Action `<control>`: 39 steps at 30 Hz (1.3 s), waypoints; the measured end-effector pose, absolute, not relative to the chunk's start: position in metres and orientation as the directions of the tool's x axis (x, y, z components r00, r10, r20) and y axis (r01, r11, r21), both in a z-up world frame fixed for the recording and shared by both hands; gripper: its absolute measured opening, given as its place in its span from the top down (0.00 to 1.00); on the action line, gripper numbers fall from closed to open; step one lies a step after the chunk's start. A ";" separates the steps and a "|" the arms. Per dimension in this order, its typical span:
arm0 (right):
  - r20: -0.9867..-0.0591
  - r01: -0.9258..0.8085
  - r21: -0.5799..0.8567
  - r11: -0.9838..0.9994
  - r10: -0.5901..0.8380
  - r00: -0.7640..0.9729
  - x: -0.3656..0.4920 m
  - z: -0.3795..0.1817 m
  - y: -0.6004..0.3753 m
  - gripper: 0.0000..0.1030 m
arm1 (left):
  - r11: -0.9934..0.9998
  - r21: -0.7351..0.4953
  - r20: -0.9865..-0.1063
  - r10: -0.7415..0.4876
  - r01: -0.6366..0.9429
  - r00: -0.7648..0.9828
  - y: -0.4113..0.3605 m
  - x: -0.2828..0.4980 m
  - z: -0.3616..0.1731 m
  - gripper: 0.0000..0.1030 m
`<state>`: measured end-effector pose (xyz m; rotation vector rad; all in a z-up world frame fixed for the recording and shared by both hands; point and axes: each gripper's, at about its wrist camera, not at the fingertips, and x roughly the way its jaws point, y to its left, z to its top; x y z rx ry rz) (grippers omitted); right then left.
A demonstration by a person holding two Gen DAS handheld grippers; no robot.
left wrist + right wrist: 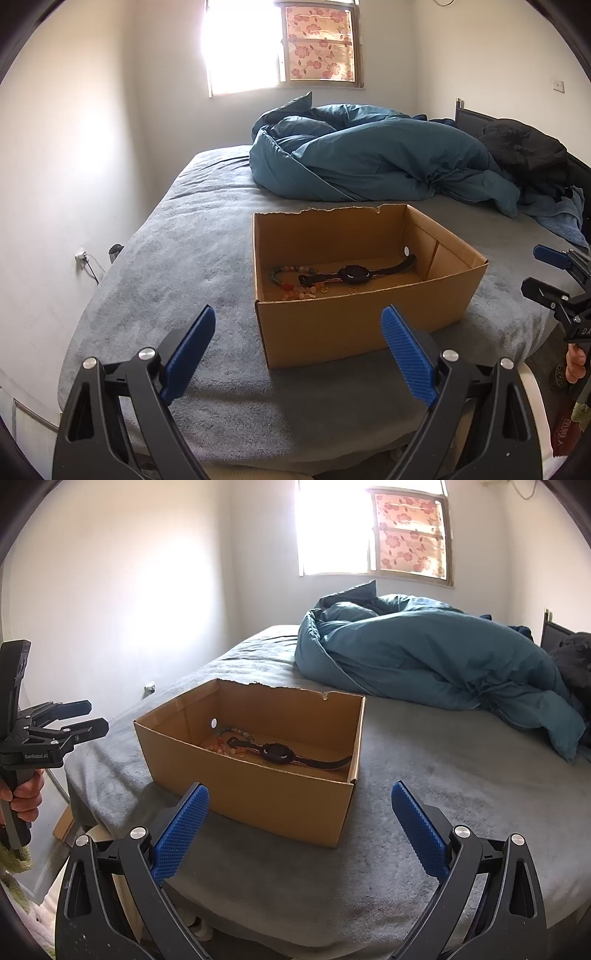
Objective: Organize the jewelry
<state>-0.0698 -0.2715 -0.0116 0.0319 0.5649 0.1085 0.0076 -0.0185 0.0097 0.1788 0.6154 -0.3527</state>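
**Jewelry sitting in the open cardboard box on the bed**

Jewelry is lying on the floor of the cardboard box (354,325): we are seeing a black watch (351,275) stretched flat with its strap running left to right, and a string of coloured beads (291,282) curling beside its left end, touching or overlapping the strap. A few small yellowish pieces are sitting near the front wall, too small for us to identify.

We are holding the left gripper (299,343) with its blue pads spread wide and nothing between them, hovering just short of the box's near wall. The right gripper (301,825) is likewise spread wide and empty, facing the box's near right corner. Each one is showing at the edge of the other's view.

The box's far rim is looking torn and ragged; its top is standing open. Bare bed is lying around the box on all sides.

The grey blanket (177,258) is covering the bed, a rumpled teal duvet (369,166) is lying well behind the box, and bright light is coming through the window (280,44) in the far wall.
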 end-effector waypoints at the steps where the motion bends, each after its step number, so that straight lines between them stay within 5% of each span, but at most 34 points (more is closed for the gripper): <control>1: -0.532 -0.093 0.063 0.994 0.113 0.840 -0.070 -0.011 -0.272 0.08 | 0.926 0.059 -0.593 -0.269 0.374 0.759 -0.019 0.007 0.010 0.13; 39: -0.534 -0.087 0.071 0.994 0.112 0.838 -0.070 -0.013 -0.270 0.08 | 0.938 0.065 -0.598 -0.236 0.340 0.766 -0.021 0.007 0.008 0.13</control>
